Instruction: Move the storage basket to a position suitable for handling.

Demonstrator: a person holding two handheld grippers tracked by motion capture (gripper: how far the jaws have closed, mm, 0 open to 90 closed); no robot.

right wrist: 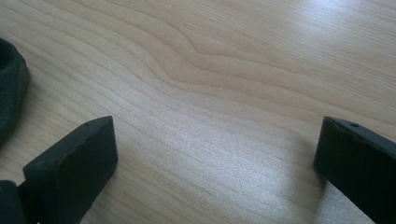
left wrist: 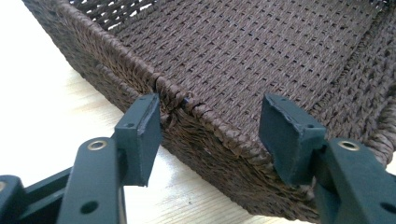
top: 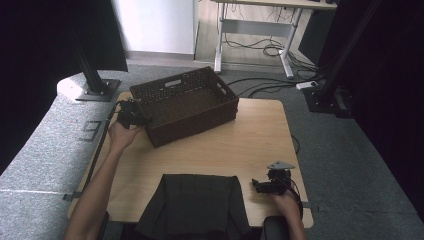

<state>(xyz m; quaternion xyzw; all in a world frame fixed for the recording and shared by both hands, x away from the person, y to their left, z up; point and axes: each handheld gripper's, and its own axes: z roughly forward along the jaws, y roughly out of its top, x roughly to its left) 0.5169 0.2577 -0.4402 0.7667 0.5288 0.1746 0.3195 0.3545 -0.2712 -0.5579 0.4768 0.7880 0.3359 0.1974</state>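
Two grippers are at work on a wooden table (top: 220, 150). Nearest the person, a dark cloth (top: 195, 202) lies flat at the table's near edge, folded roughly square, part of it overhanging the edge. Just to its right the right gripper (top: 256, 184) rests low over bare wood, held in the right hand (top: 286, 202), pointing toward the cloth. In the right gripper view its jaws stand wide apart with nothing between them but table grain; the cloth's edge (right wrist: 11, 88) shows at the far left, clear of the jaws.

Farther off, at the table's far left, sits a brown woven basket (top: 187, 102), angled to the table edges, its interior holding nothing visible. The left gripper (top: 142, 119), in the left hand (top: 122, 135), is at the basket's near left corner. In the left gripper view the jaws straddle the basket's rim (left wrist: 210, 116): one pad outside the wall, one inside. The outer pad touches the weave at the rim; the inner pad appears to stand just clear of the wall, so the jaws are partly closed around the rim but not clamped. The basket's base rests on the table.
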